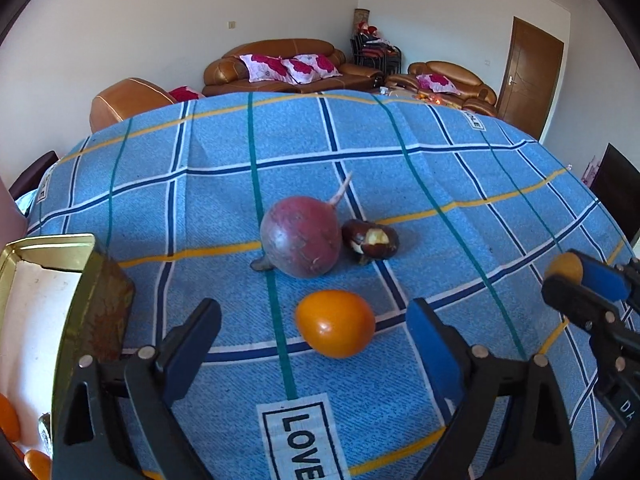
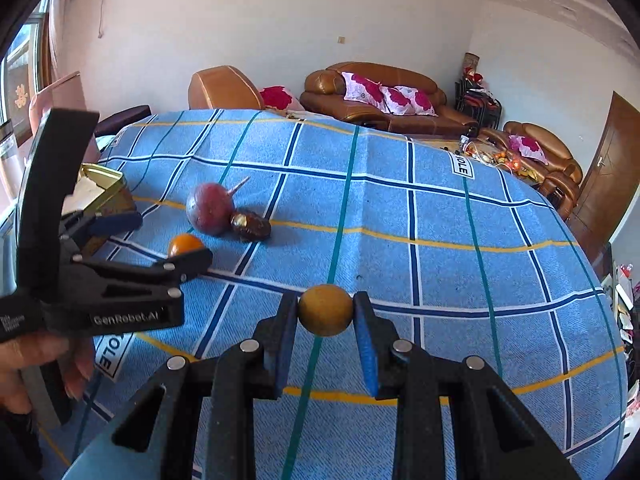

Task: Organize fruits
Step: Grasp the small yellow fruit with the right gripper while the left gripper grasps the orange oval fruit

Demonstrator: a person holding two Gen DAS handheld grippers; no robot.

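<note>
The left tool point(image 1: 316, 344) hangs open over the blue checked cloth on the table point(image 1: 460, 168), and the orange fruit point(image 1: 335, 323) lies straight ahead of it, just beyond the fingertips and roughly centred in the gap between the two blue pads. That alignment is what the coming move seems to turn on: a short push forward and down would bring the pads to either side of the fruit. Its long axis runs left to right, so the jaws would close along its length and not across its narrow waist; a slight roll of the wrist may give a surer hold.

The fruit is smooth, glossy, egg-shaped and deep orange, resting on the cloth near the edge of the table. Farther off sit a large reddish-purple round root point(image 1: 301, 237) with a thin tail and, touching its right side, a dark brown chestnut-like piece point(image 1: 370, 241) with a pale bitten patch. To the near left stands an open gold tin point(image 1: 48, 248).

The right tool point(image 2: 325, 312) is clamped on a small dull-yellow round fruit point(image 2: 325, 309), held above the cloth, well to the right of the orange one.
</note>
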